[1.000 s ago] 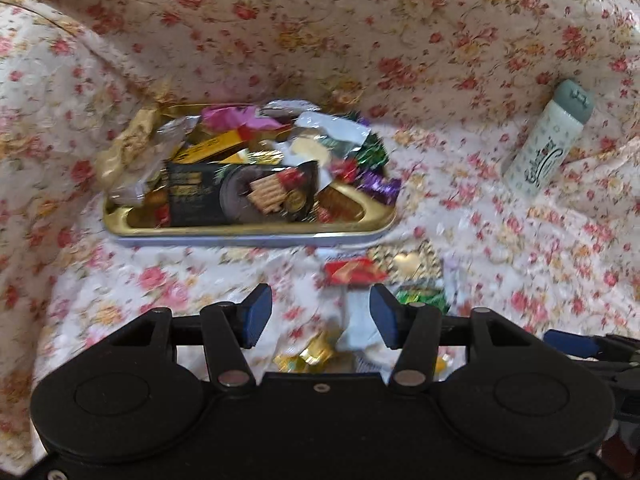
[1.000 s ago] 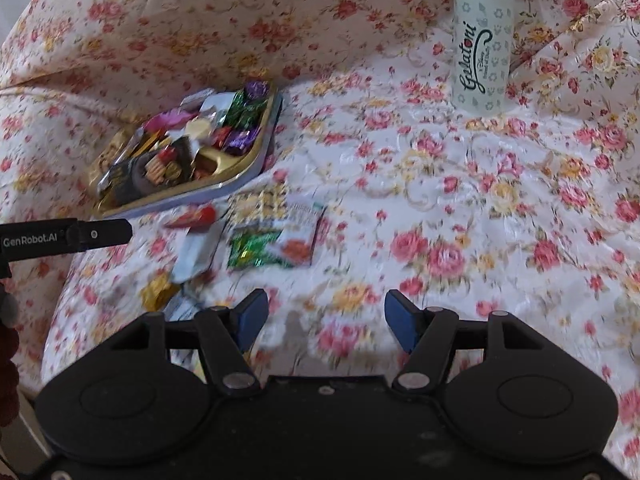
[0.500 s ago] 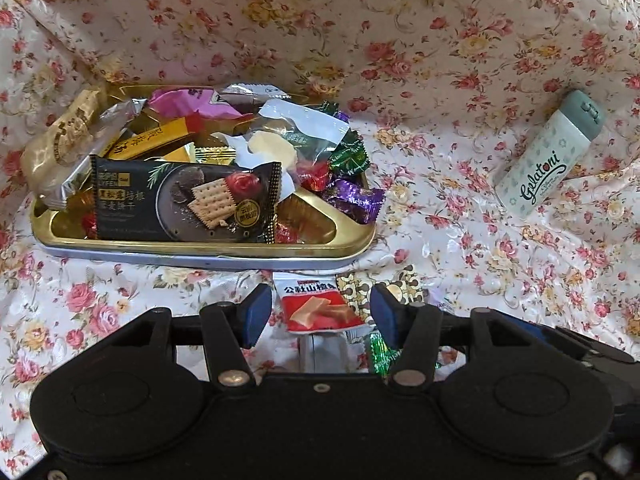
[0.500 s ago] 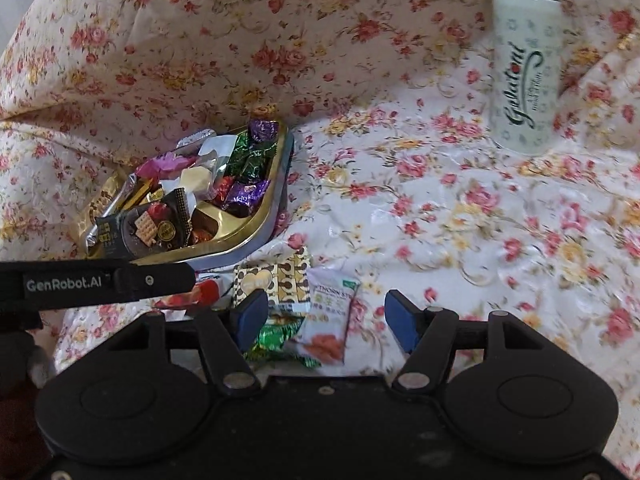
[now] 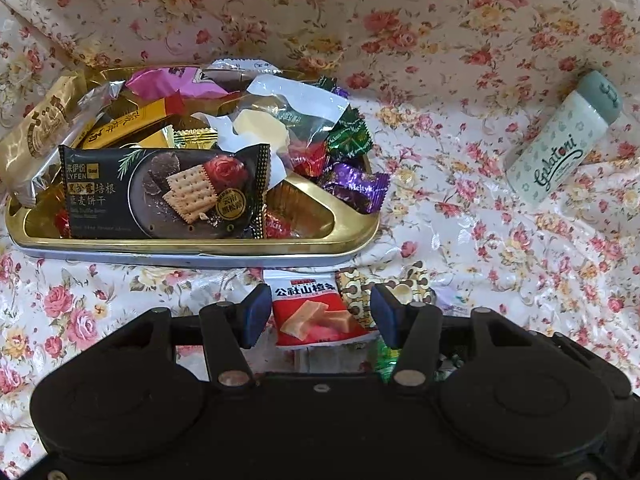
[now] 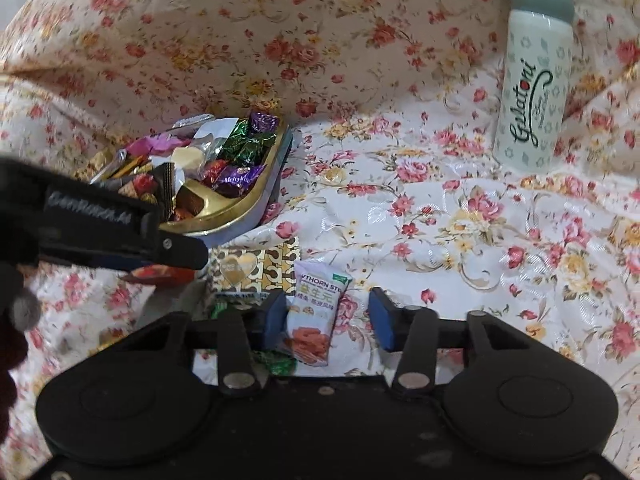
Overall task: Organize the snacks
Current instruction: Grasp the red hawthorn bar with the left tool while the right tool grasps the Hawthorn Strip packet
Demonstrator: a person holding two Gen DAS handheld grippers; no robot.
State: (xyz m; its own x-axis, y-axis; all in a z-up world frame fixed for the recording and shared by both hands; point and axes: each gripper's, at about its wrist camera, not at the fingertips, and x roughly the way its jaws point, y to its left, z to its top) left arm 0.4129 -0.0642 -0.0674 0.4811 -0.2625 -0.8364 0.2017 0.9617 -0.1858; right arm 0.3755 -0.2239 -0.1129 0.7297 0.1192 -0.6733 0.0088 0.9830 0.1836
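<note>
A gold tray (image 5: 192, 247) heaped with wrapped snacks sits on the floral cloth; it also shows in the right wrist view (image 6: 240, 210). My left gripper (image 5: 316, 314) is open, its jaws either side of a red-and-white snack packet (image 5: 316, 312) lying just in front of the tray. My right gripper (image 6: 328, 318) is open around a white hawthorn packet (image 6: 314, 316) on the cloth. A gold patterned packet (image 6: 248, 268) and green candy wrappers (image 6: 280, 364) lie between them. The left gripper's side (image 6: 104, 220) crosses the right wrist view.
A white Gelatoni bottle (image 6: 532, 96) with a grey cap stands at the back right, also seen in the left wrist view (image 5: 560, 160). The floral cloth (image 6: 480, 240) rises as a wall behind the tray.
Both grippers have moved forward and down toward the loose packets by the tray. The red packet now lies between the left jaws and the hawthorn packet between the right jaws.
</note>
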